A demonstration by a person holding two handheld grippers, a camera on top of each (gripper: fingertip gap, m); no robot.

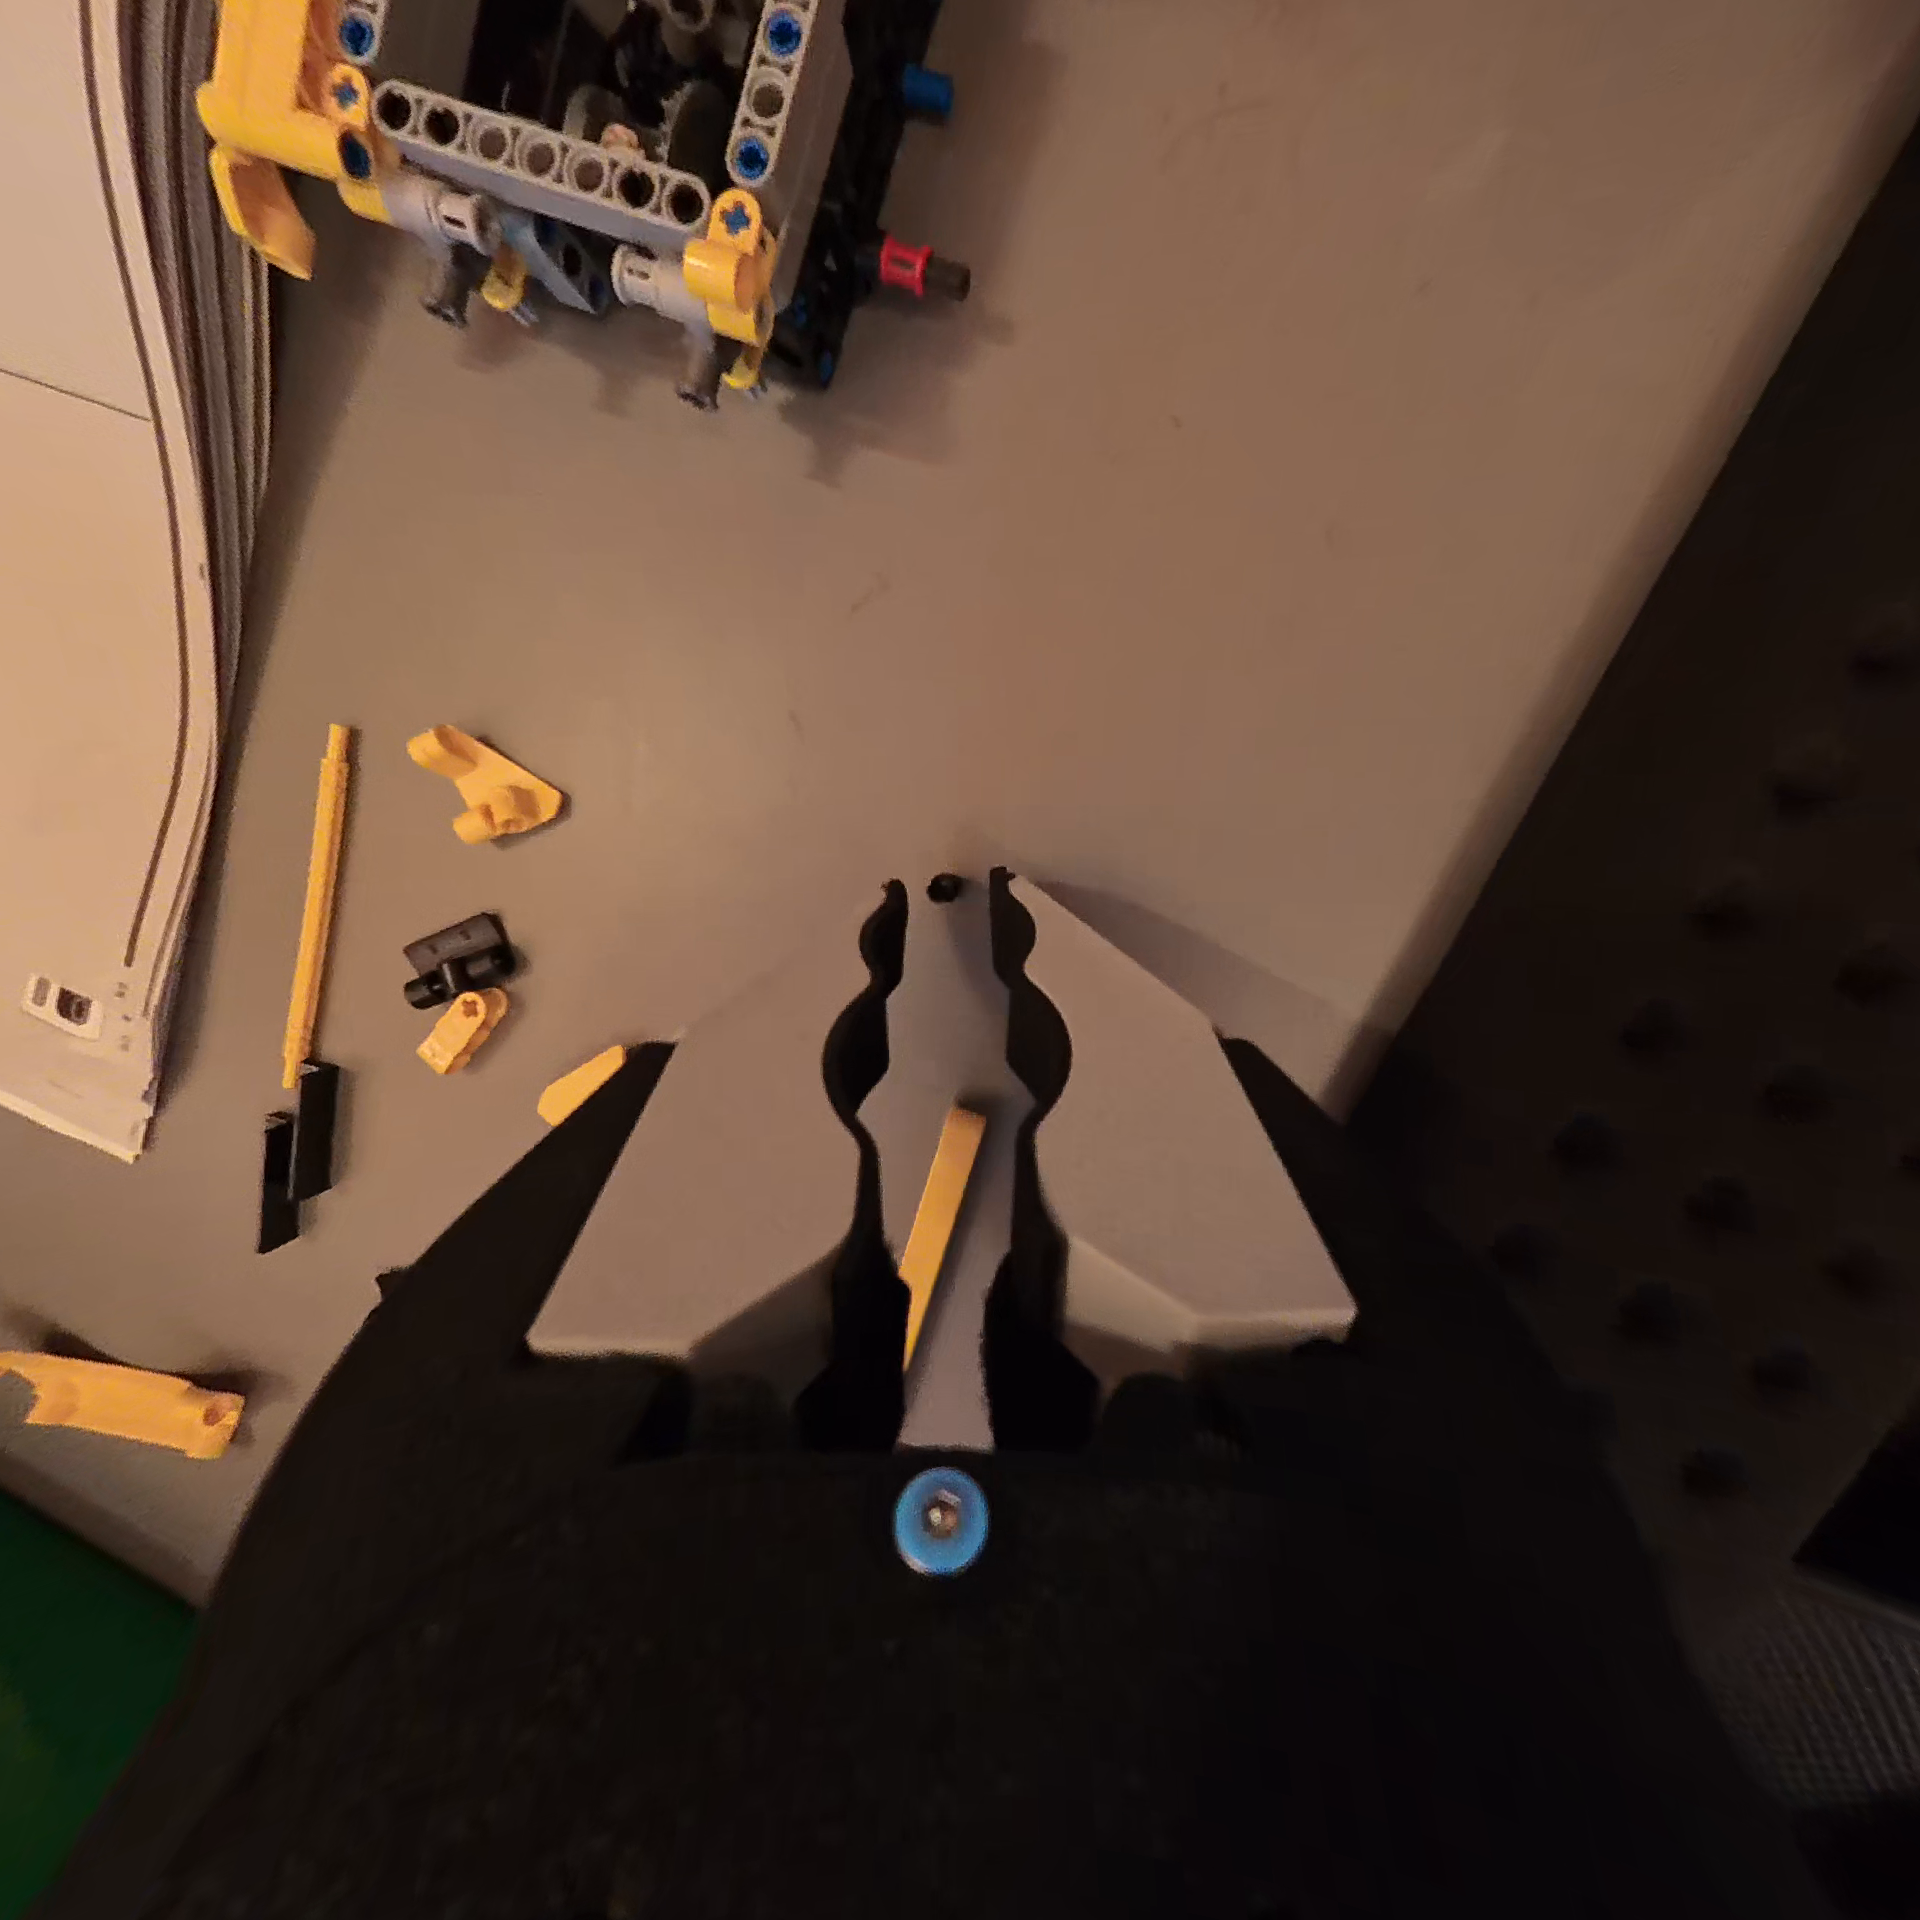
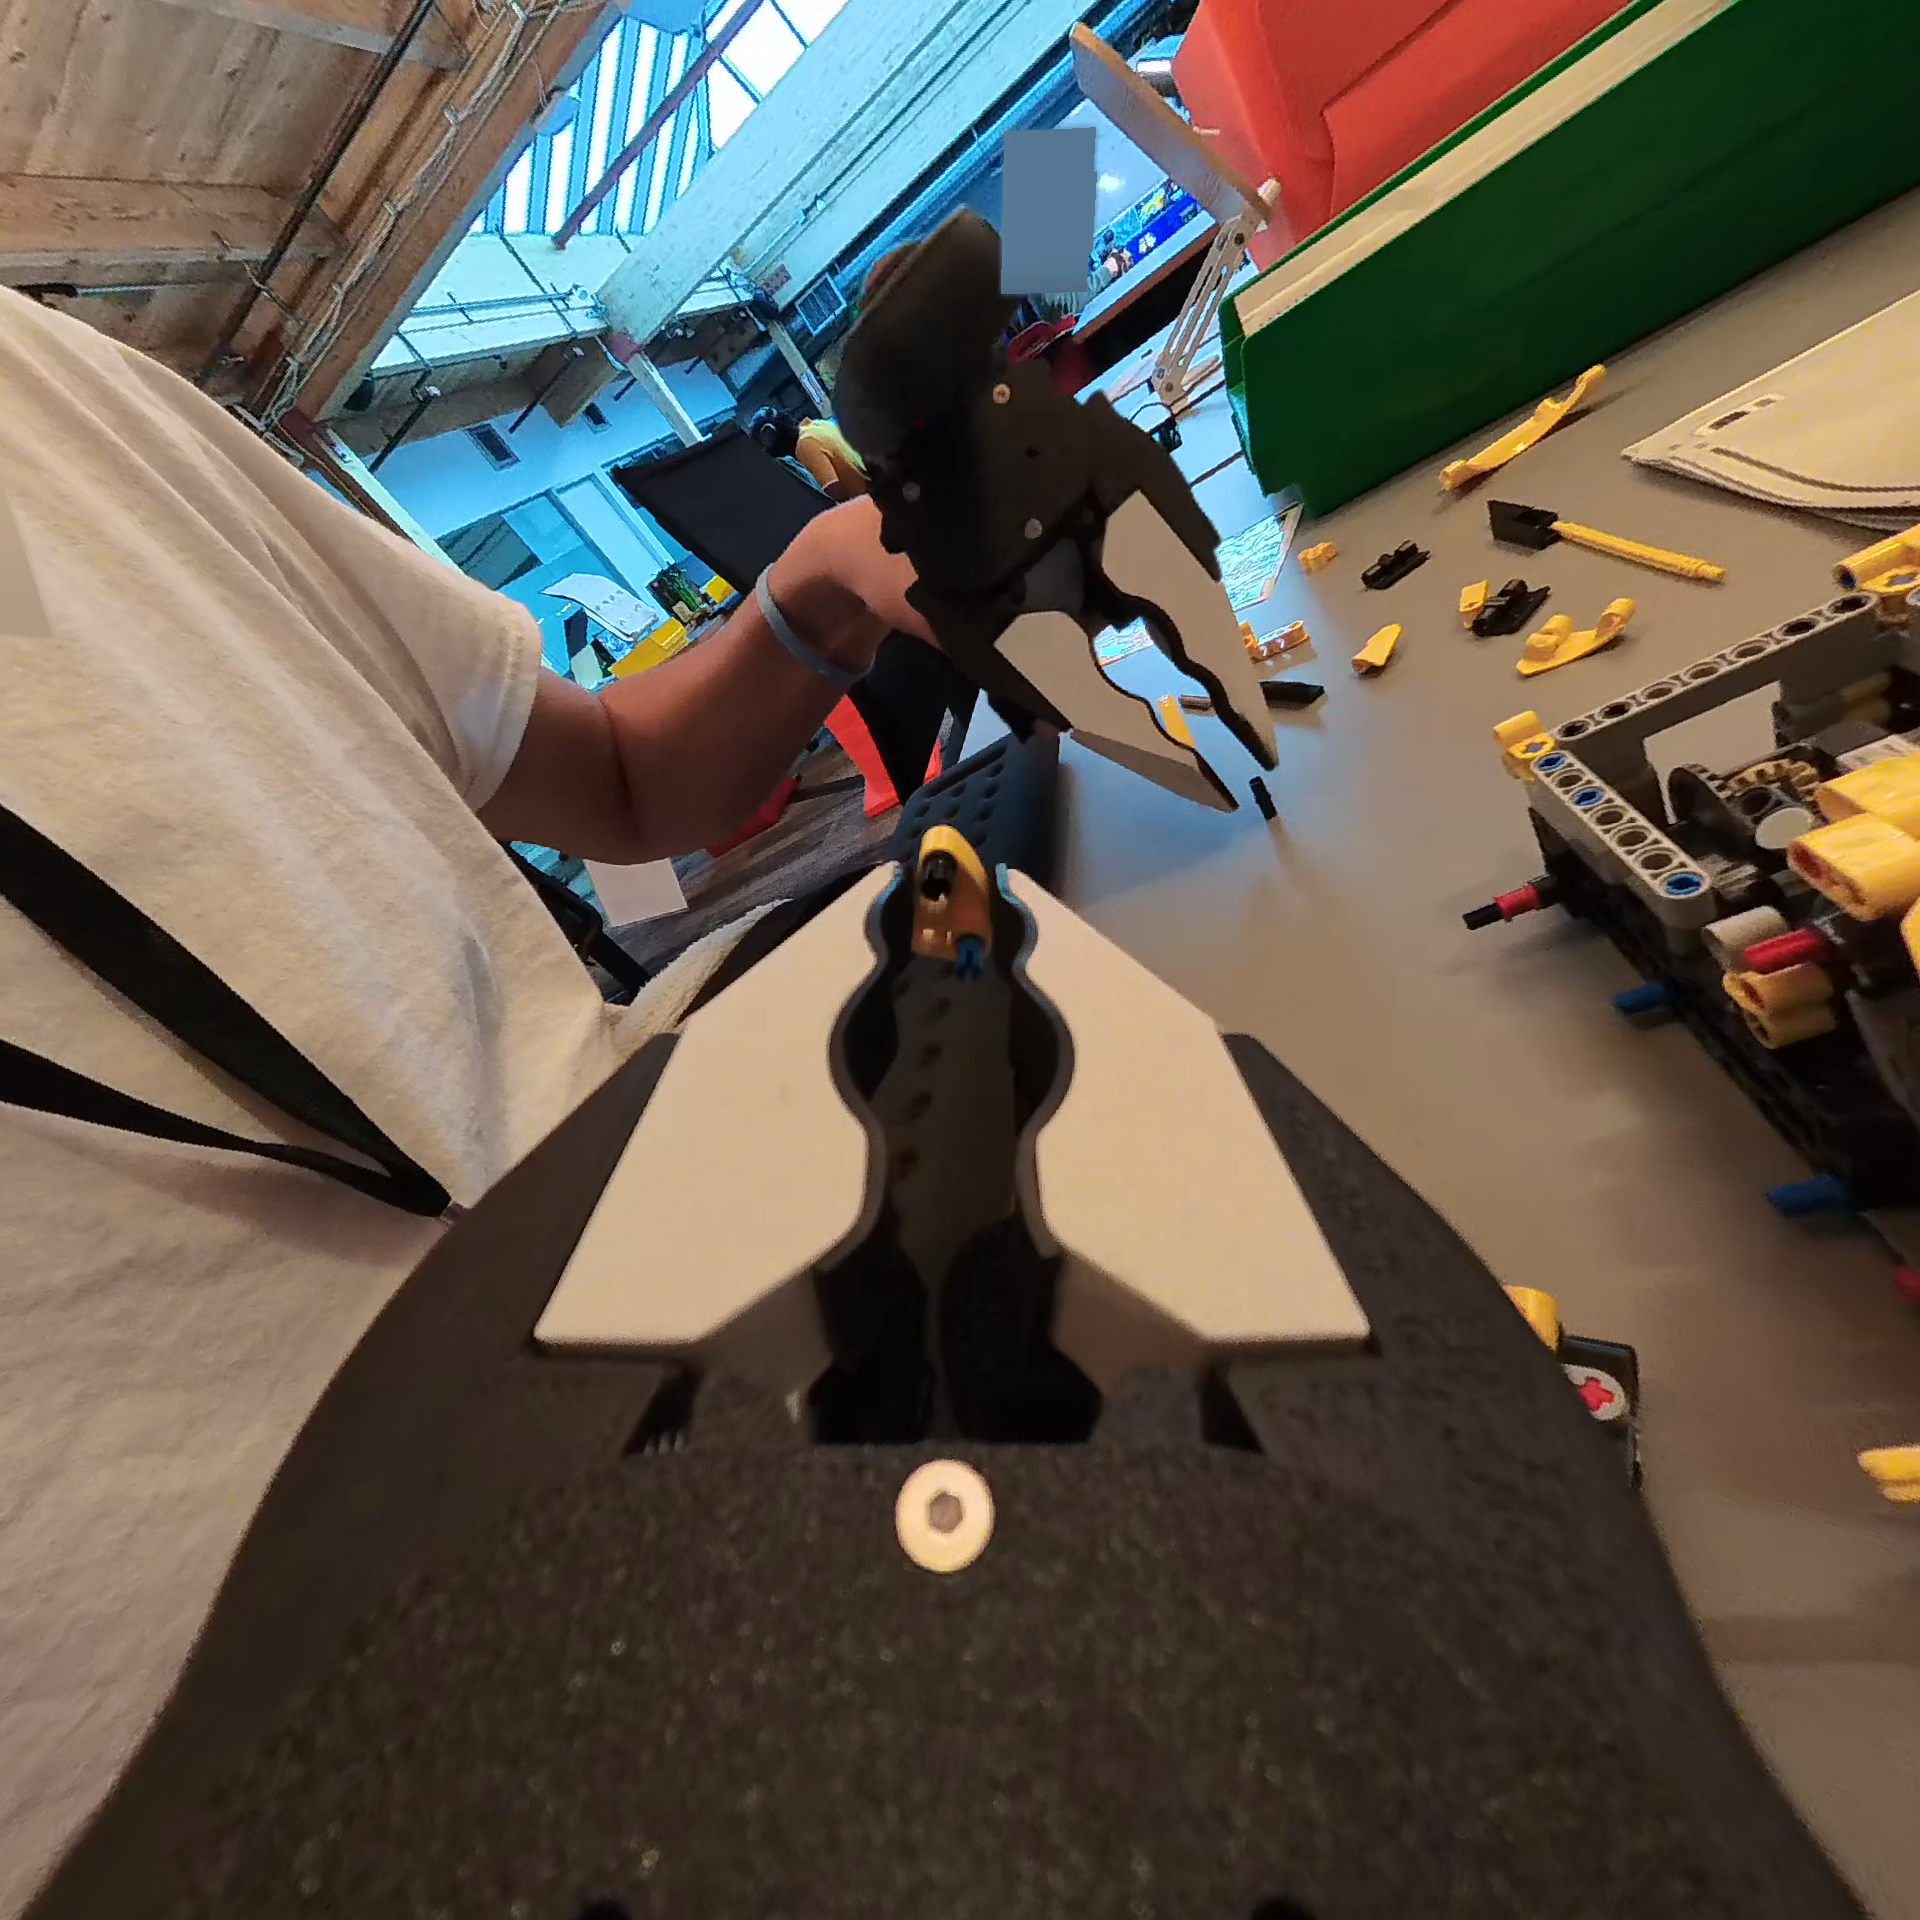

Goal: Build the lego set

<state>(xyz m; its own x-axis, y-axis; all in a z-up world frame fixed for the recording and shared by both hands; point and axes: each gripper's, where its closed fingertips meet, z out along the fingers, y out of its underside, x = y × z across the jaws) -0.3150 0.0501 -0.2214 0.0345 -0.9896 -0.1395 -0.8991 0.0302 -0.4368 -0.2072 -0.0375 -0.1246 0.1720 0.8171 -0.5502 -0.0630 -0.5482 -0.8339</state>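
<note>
Left gripper (image 1: 943, 883) parted over grey table (image 1: 1143, 520); right gripper (image 2: 948, 883) clenching yellow piece (image 2: 951, 899).

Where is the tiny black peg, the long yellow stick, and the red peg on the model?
tiny black peg (image 1: 943, 887): left wrist view, its round top.
long yellow stick (image 1: 317, 899): left wrist view, mid-shaft.
red peg (image 1: 902, 262): left wrist view, its red collar.

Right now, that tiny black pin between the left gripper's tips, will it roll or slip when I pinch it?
Probably. The black pin looks small, round and smooth, so it may roll on the flat grey table. The left gripper straddles it with jaws open; a slightly off-centre pinch could flick it away.
</note>
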